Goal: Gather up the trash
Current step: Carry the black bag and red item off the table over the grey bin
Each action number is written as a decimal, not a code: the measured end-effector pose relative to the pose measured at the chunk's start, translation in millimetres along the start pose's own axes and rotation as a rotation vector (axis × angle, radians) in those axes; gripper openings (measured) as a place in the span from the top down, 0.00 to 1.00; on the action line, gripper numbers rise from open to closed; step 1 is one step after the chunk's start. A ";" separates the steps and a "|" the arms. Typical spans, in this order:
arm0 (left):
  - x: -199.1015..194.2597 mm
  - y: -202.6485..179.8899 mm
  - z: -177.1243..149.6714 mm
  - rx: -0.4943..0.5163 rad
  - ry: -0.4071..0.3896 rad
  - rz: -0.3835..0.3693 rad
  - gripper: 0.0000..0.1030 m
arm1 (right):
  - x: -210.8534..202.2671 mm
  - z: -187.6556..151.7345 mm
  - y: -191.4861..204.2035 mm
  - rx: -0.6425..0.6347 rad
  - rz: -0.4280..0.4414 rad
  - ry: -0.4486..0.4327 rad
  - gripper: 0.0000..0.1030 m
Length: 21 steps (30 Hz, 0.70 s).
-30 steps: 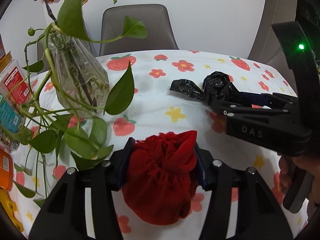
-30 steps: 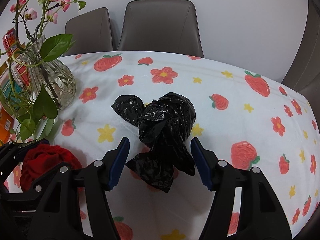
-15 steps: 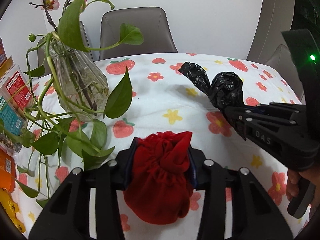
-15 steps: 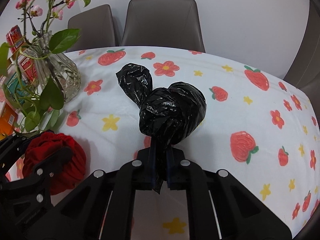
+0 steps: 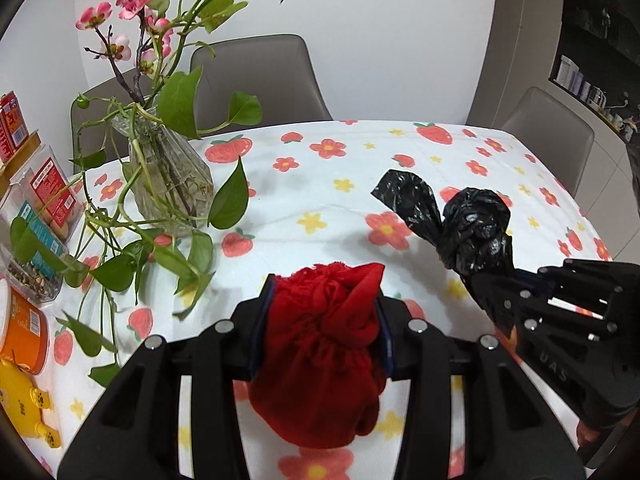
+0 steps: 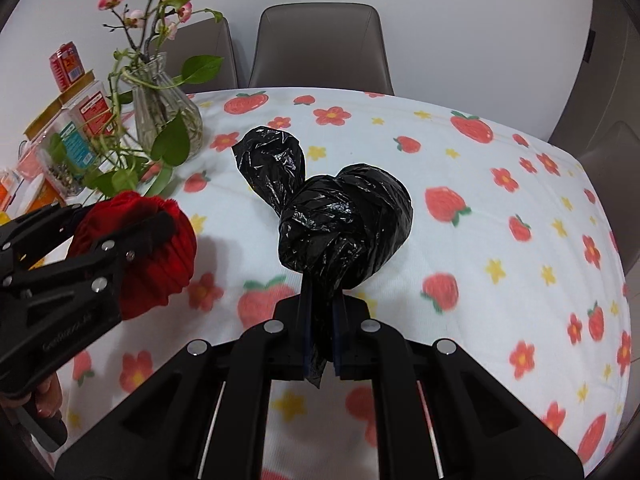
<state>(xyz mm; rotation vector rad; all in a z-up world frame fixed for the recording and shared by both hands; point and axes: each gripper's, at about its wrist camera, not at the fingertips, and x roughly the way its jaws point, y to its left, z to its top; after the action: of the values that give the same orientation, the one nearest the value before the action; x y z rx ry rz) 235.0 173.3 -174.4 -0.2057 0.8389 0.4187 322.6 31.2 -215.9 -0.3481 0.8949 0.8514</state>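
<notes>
My left gripper (image 5: 322,320) is shut on a red cloth bundle (image 5: 320,360) and holds it above the table. The bundle also shows at the left of the right wrist view (image 6: 160,248). My right gripper (image 6: 320,320) is shut on the knotted neck of a black trash bag (image 6: 344,224) and holds it clear of the table. In the left wrist view the black bag (image 5: 472,228) hangs at the right, in the other gripper's jaws.
A glass vase with green vines and pink blossoms (image 5: 168,176) stands at the left on the strawberry-print tablecloth (image 5: 320,200). Snack boxes and jars (image 5: 40,208) sit at the far left edge. Grey chairs (image 6: 320,48) stand behind the table.
My right gripper has shut on the black bag and lifted it off the table. My left gripper has closed tighter on the red bundle and raised it too.
</notes>
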 end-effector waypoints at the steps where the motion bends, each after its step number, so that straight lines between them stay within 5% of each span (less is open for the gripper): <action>1: -4.6 -1.7 -2.7 0.006 -0.002 -0.006 0.58 | -5.6 -5.4 1.4 0.006 -0.006 -0.002 0.93; 21: -89.3 -70.8 -75.0 0.220 -0.019 -0.182 0.58 | -121.8 -128.1 7.4 0.170 -0.153 -0.056 0.93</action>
<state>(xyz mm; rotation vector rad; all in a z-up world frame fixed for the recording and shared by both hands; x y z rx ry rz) 162.3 59.5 -155.1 -0.0727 0.8330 0.1560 206.8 -100.9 -194.9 -0.2406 0.8705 0.6362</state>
